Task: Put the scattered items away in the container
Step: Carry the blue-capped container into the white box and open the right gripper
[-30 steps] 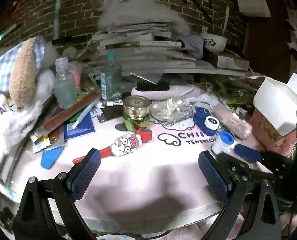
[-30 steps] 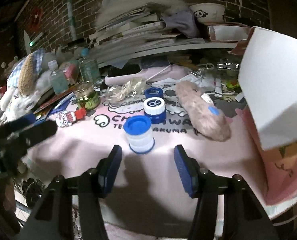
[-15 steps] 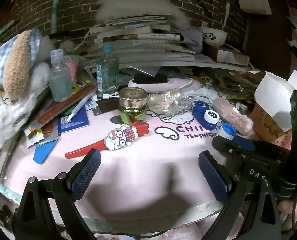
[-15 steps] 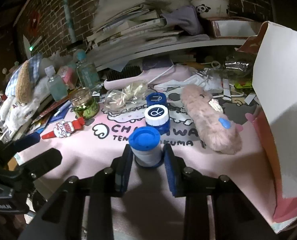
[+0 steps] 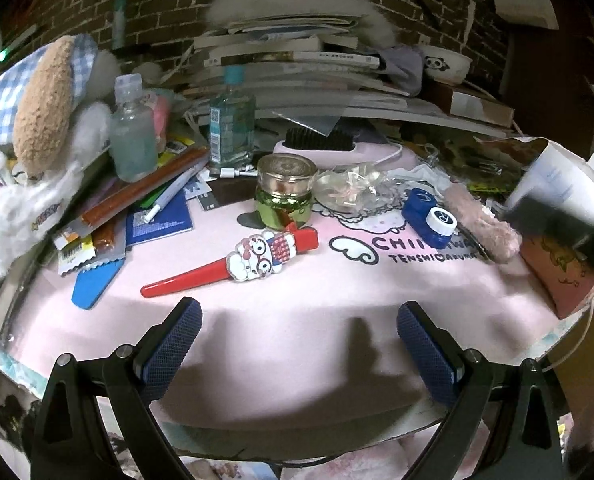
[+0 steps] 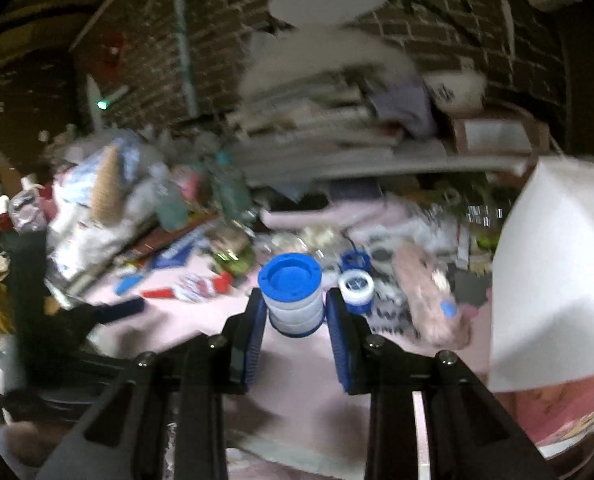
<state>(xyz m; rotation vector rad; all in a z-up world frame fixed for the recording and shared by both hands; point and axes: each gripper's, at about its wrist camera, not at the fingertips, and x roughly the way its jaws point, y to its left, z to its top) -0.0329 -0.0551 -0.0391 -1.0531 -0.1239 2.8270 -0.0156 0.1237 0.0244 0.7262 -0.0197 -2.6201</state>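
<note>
My right claw [image 6: 295, 312] clamps jar [image 6: 291, 294] upright; box [image 6: 553, 280] lies right (near). Left claw [image 5: 297, 328] wide, empty.

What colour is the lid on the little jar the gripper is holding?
Blue. The jar in the right gripper shows best in the right wrist view.

Near edge: I see bare pink mat [image 5: 297, 344] between my left gripper [image 5: 297, 344] pads, open passage.
Middle: red clip [image 5: 233, 266] lies across the way, green jar [image 5: 284, 192] just behind it.
Left side: snack packets [image 5: 109, 216] and bottles [image 5: 133, 132] crowd it.
Right side: fuzzy pink case [image 5: 481, 222] and white box flap [image 6: 553, 264] wall it off.
Back: stacked books [image 5: 293, 60] block.
</note>
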